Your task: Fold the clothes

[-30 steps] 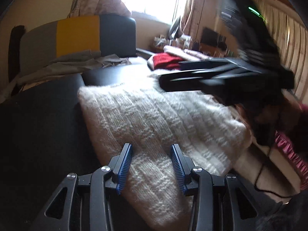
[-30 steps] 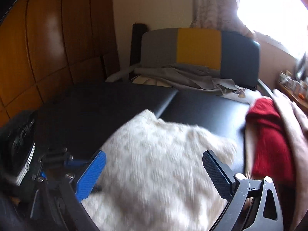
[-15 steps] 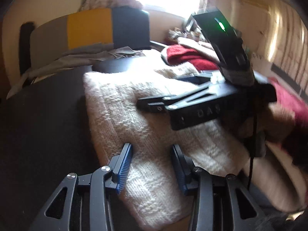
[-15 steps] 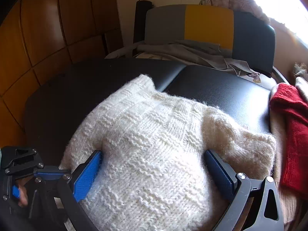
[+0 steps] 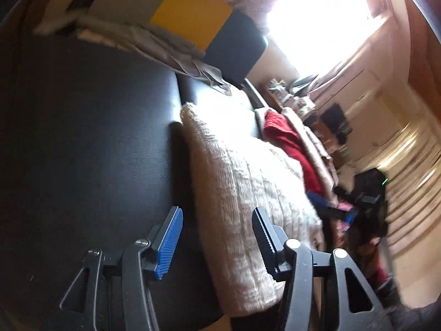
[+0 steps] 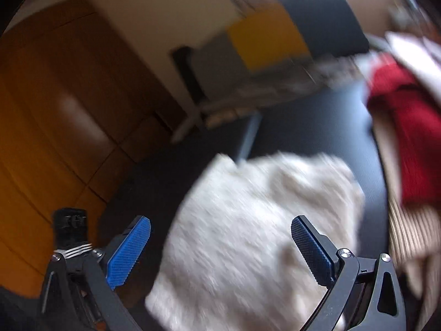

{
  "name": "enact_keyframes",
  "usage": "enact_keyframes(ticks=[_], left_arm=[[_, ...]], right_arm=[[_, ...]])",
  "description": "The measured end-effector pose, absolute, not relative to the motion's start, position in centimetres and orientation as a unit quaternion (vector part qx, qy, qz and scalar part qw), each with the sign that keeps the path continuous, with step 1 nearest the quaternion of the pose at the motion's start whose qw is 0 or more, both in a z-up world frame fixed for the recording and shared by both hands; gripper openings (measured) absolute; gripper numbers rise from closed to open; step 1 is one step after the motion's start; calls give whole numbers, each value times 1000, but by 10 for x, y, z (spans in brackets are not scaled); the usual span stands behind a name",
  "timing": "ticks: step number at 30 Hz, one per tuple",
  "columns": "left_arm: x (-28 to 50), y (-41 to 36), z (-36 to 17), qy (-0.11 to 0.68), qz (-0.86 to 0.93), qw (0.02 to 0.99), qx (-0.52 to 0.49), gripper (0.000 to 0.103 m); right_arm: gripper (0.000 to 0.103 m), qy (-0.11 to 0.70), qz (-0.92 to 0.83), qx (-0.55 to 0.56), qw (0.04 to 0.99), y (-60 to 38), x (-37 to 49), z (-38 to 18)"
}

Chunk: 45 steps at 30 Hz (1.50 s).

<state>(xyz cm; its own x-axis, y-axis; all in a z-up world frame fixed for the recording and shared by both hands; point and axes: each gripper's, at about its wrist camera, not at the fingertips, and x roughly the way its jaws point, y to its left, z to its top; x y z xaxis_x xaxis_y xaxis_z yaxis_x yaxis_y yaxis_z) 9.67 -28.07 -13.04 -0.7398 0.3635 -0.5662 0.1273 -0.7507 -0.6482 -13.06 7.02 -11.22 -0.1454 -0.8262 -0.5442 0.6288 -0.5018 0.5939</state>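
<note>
Black padded upholstery (image 5: 91, 143) fills most of both views, with a grey, yellow and dark striped backrest (image 5: 190, 19) behind it and a bright window beyond. On this dark surface lies a folded cream knitted sweater (image 5: 242, 193), thick and fluffy, lying flat. Just beside it sits a red knitted garment (image 5: 286, 140) on a pile of beige clothes. Left gripper (image 5: 217, 237) hangs over the near edge of the sweater; its jaws have just been opening and stand apart, one blue pad over bare upholstery, the other above the knit, neither pressing it. Right gripper (image 6: 220, 251) stands wide, its fingers spread to either side of the blurred sweater (image 6: 259, 231), gripping nothing. Orange-brown wooden panelling (image 6: 55, 127) lines one wall.
</note>
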Motion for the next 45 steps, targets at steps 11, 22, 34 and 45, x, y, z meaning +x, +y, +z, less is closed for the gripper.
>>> enact_keyframes(ticks=[11, 22, 34, 45], left_arm=[[32, -279, -174, -396, 820, 156, -382, 66], [55, -265, -163, -386, 841, 127, -357, 47], [233, -408, -98, -348, 902, -111, -231, 47], [358, -576, -108, -390, 839, -352, -141, 47]], right_arm=[[103, -124, -732, 496, 450, 89, -158, -166], [90, -87, -729, 478, 481, 41, -146, -176], [85, -10, -585, 488, 648, -213, -83, -160], [79, 99, -480, 451, 746, -535, 35, -134]])
